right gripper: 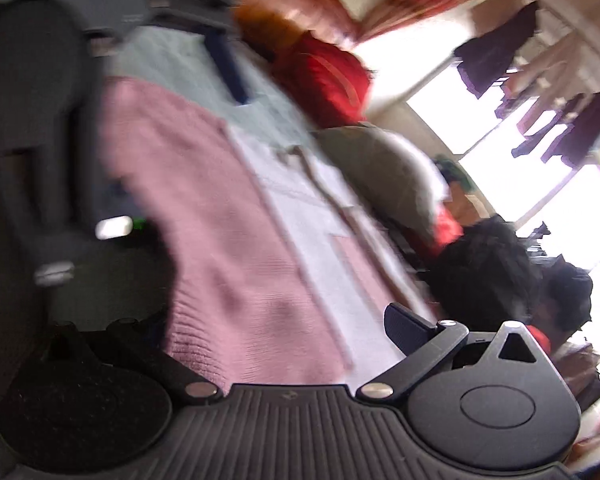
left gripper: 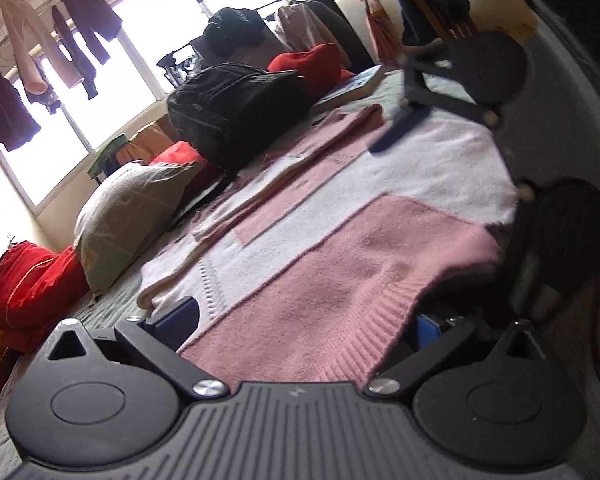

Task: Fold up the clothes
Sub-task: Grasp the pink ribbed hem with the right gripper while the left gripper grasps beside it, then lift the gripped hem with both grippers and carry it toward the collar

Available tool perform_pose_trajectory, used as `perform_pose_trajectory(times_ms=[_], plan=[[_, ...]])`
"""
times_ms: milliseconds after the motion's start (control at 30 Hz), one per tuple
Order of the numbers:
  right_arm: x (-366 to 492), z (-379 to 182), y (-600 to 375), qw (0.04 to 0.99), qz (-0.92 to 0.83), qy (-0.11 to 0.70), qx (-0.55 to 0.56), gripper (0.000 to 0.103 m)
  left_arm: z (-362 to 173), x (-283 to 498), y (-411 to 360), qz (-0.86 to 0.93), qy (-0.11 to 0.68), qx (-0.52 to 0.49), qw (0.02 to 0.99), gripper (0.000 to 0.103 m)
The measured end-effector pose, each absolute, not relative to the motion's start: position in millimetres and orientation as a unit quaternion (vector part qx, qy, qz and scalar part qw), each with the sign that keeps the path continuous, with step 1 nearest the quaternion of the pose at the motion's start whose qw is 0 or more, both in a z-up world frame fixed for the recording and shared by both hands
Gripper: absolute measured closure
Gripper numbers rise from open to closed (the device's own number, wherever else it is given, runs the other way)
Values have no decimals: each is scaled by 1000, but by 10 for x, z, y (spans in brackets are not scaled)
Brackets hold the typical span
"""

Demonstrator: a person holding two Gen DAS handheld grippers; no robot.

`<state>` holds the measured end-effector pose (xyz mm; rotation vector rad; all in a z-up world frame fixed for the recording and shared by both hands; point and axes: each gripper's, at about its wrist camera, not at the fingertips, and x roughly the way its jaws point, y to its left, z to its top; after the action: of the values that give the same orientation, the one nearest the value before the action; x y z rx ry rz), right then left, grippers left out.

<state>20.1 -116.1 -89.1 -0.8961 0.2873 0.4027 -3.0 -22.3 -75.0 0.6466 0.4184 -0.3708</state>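
The pink-and-white knitted sweater (left gripper: 324,240) is lying between the spread jaws of the left gripper (left gripper: 300,320); the right gripper (right gripper: 284,340) is also gaping, sweater hem between.

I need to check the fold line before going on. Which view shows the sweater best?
The left wrist view: it is sharp and shows the pink and white sweater spread across the bed, with sleeve and ribbed hem clear. The right wrist view shows the sweater too, but motion blur smears its edges.

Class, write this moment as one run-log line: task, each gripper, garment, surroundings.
task: fold clothes | left gripper: open, astride sweater hem | right gripper: open at hem, blurred | sweater: on bed | backpack, pillow behind
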Motion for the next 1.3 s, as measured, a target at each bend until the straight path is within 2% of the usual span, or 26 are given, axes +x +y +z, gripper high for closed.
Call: perform_pose_trajectory(times_ms=[100, 333, 600, 933, 1167, 1300], plan=[[232, -799, -1224, 885, 179, 131, -409, 0, -866, -30, -229, -185, 211, 325, 903, 1], [277, -752, -1256, 892, 177, 131, -394, 0, -947, 70, -349, -110, 174, 394, 896, 1], [270, -932, -1282, 884, 194, 183, -383, 0, -735, 148, -226, -100, 171, 341, 919, 1], [-13, -930, -1604, 882, 178, 223, -376, 0, -750, 132, -224, -104, 168, 346, 917, 1], [-41, -1022, -1807, 847, 197, 279, -407, 0, -744, 141, -185, -107, 170, 339, 919, 1], [-78, -1054, -1861, 840, 188, 279, -427, 0, -742, 139, -177, -106, 170, 337, 920, 1]])
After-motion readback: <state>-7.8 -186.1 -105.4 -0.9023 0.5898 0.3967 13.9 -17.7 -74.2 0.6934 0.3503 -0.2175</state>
